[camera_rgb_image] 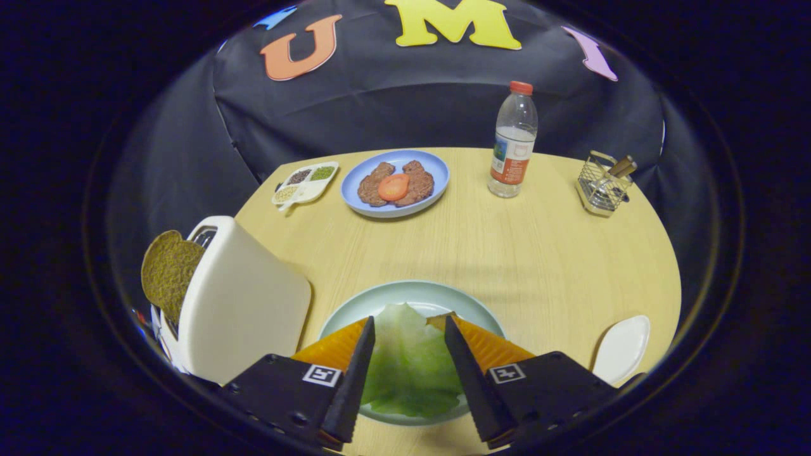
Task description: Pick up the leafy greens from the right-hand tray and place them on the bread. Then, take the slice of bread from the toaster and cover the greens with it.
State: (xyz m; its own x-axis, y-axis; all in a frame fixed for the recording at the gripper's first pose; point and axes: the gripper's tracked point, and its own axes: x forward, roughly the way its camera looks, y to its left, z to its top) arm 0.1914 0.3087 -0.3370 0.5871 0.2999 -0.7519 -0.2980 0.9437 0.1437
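Observation:
A pale green lettuce leaf (408, 367) lies on the light green plate (405, 291) at the table's near edge. A small brown edge of bread (439, 320) peeks out from under the leaf beside one fingertip. My gripper (408, 321) hovers over the plate, open, with the leaf between the fingers and neither finger pressing on it. To the left stands a white toaster (244, 304) with a brown slice of bread (168, 269) sticking up out of its slot.
A white tray (622, 348) sits right of the plate. Farther back stand a blue plate (437, 171) with patties and a tomato slice, a small seasoning dish (305, 182), a water bottle (513, 142) and a wire holder (602, 187).

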